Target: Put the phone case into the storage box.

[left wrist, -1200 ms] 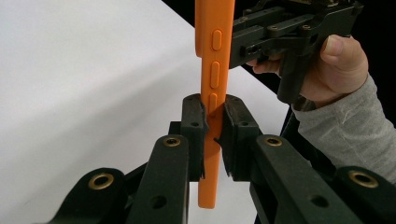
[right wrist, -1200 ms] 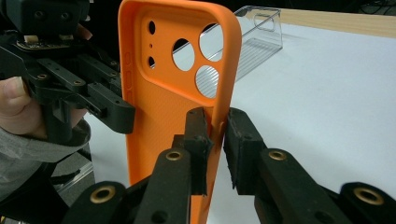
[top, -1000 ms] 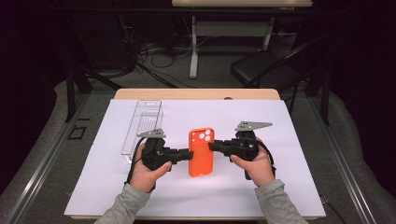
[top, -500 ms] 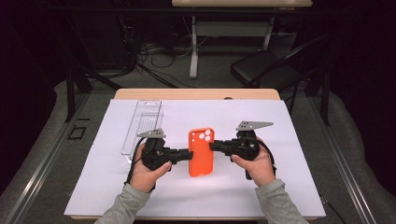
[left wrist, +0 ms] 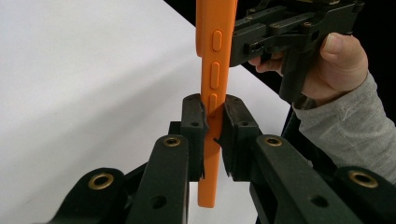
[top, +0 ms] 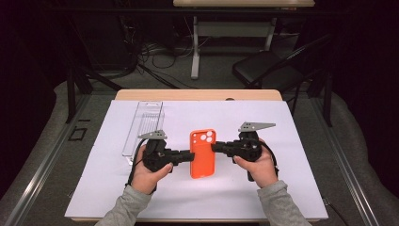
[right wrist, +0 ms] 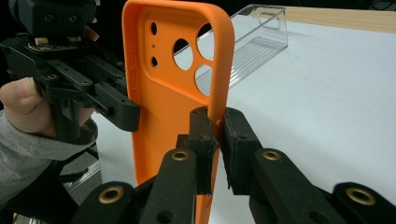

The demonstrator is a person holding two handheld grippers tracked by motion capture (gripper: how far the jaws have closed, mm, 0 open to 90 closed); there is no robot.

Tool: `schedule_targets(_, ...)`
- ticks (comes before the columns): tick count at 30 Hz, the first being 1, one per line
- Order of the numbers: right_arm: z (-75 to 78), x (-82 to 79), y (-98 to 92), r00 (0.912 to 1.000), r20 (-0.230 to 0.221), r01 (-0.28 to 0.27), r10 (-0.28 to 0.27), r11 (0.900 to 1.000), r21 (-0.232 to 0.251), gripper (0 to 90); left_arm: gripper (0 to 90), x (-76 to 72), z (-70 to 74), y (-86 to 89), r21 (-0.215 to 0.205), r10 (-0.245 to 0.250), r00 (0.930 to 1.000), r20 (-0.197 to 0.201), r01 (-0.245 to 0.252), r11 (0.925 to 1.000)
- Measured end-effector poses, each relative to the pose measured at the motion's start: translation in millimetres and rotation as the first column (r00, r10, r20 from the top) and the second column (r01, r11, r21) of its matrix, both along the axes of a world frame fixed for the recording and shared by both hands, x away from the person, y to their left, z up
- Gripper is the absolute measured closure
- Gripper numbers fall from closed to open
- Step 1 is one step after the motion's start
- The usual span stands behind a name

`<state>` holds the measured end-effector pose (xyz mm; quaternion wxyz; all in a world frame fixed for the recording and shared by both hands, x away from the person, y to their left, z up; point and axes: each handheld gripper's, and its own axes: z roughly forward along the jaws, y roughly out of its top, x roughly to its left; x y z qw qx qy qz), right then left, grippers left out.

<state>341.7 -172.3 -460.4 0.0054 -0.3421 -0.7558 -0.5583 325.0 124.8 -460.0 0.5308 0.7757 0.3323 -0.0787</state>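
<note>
An orange phone case (top: 203, 153) with three round camera holes is held a little above the white sheet, between both grippers. My left gripper (top: 189, 156) is shut on its left edge, where the side buttons are (left wrist: 214, 116). My right gripper (top: 215, 147) is shut on its right rim (right wrist: 215, 122). In the right gripper view the case's hollow inside (right wrist: 173, 93) faces the camera, and the left gripper (right wrist: 122, 111) clamps the far edge. In the left gripper view the case (left wrist: 215, 56) stands edge-on, with the right gripper (left wrist: 243, 42) behind it.
A clear plastic box (top: 143, 126) lies on the white sheet (top: 291, 179) to the left of the case, also at the top of the right gripper view (right wrist: 252, 39). The wooden table edge (top: 197, 94) runs along the back. A black chair (top: 277, 66) stands beyond the table.
</note>
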Motion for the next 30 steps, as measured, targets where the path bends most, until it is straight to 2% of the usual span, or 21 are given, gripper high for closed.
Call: schedule_targets(30,-1.1,0.8,-1.8,0.9999,-0.012,0.006,-0.006,1.000,0.021,83.8,80.3,-0.1,0.1,0.4,0.001,0.008,0.9999,0.012,-0.008,1.0000)
